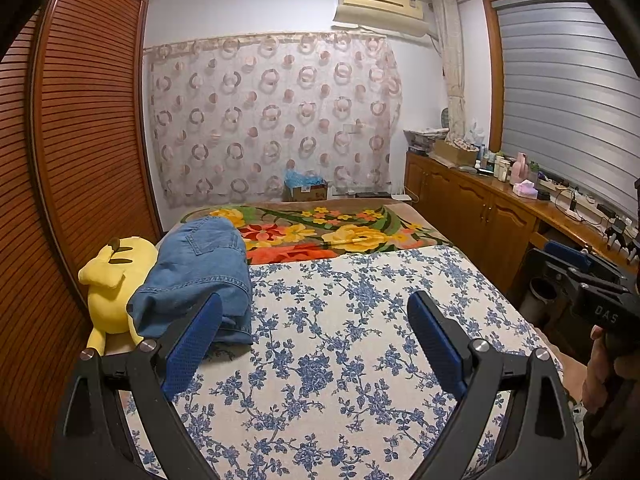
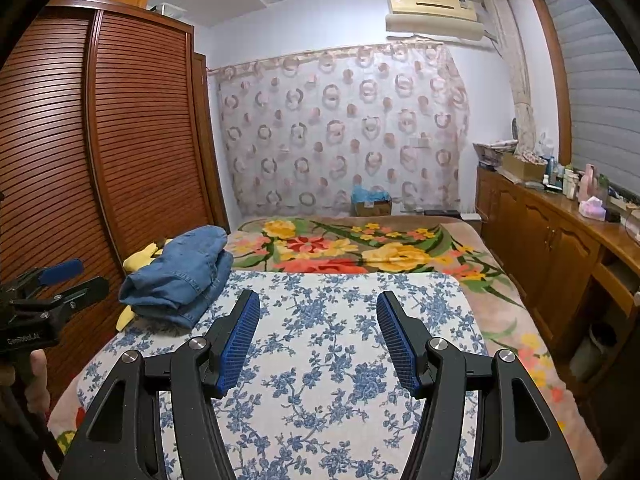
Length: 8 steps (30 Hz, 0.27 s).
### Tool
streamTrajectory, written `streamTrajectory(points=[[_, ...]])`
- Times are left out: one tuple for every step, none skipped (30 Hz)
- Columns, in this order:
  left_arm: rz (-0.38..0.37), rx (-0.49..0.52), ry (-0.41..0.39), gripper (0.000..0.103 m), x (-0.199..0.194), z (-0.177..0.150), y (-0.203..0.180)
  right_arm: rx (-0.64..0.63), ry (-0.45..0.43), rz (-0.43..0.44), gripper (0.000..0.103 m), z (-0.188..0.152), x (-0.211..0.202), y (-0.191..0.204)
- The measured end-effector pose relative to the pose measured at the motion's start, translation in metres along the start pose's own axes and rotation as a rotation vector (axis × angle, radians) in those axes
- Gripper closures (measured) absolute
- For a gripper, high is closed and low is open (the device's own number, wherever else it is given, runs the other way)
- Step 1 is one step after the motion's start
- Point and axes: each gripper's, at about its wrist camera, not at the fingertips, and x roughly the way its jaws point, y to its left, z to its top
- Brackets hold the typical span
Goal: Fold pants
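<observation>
Left wrist view: you are holding the left gripper (image 1: 316, 312) and right gripper (image 2: 318, 312) apart, empty; folded pants (image 1: 200, 276) are hiding part of the yellow plush (image 1: 116, 280).

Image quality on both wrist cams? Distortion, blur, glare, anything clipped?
Left wrist: strong fisheye bending the wardrobe, black corner vignette, sharp, even indoor light, no glare on the jeans. Right wrist: same bending and vignette, sharp; soft sheen on the cabinet top, nothing blown out.

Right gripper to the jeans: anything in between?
No. In the right wrist view only bare floral sheet lies between the open right gripper and the folded jeans.
</observation>
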Motion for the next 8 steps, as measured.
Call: streamTrajectory(points=[[-0.001, 0.001, 0.000, 0.009, 0.0000, -0.0002, -0.0006, 0.000, 0.001, -0.001, 0.040, 0.0003, 0.0006, 0.0003], [-0.001, 0.002, 0.000, 0.009, 0.0000, -0.0002, -0.0006, 0.001, 0.001, 0.000, 0.040, -0.0007, -0.0001, 0.0003], [0.000, 0.002, 0.000, 0.009, -0.0002, -0.0002, 0.0000, 0.001, 0.001, 0.001, 0.040, -0.0010, -0.0003, 0.0004], [0.000, 0.002, 0.000, 0.009, 0.0000, -0.0002, -0.0004, 0.000, 0.000, 0.000, 0.040, -0.0018, -0.0012, 0.0003], [-0.001, 0.002, -0.001, 0.009, -0.0001, -0.0002, -0.0004, 0.001, -0.001, -0.001, 0.040, -0.0017, -0.0011, 0.0004], [-0.001, 0.001, -0.001, 0.009, -0.0006, -0.0001, 0.0016, 0.002, -0.001, 0.000, 0.040, -0.0013, -0.0010, 0.0005], [-0.001, 0.001, -0.001, 0.009, -0.0005, -0.0002, 0.0011, 0.001, -0.001, 0.000, 0.040, -0.0014, -0.0008, 0.0005], [-0.001, 0.002, -0.001, 0.009, -0.0005, -0.0002, 0.0013, 0.001, 0.000, 0.000, 0.040, -0.0015, -0.0009, 0.0005]])
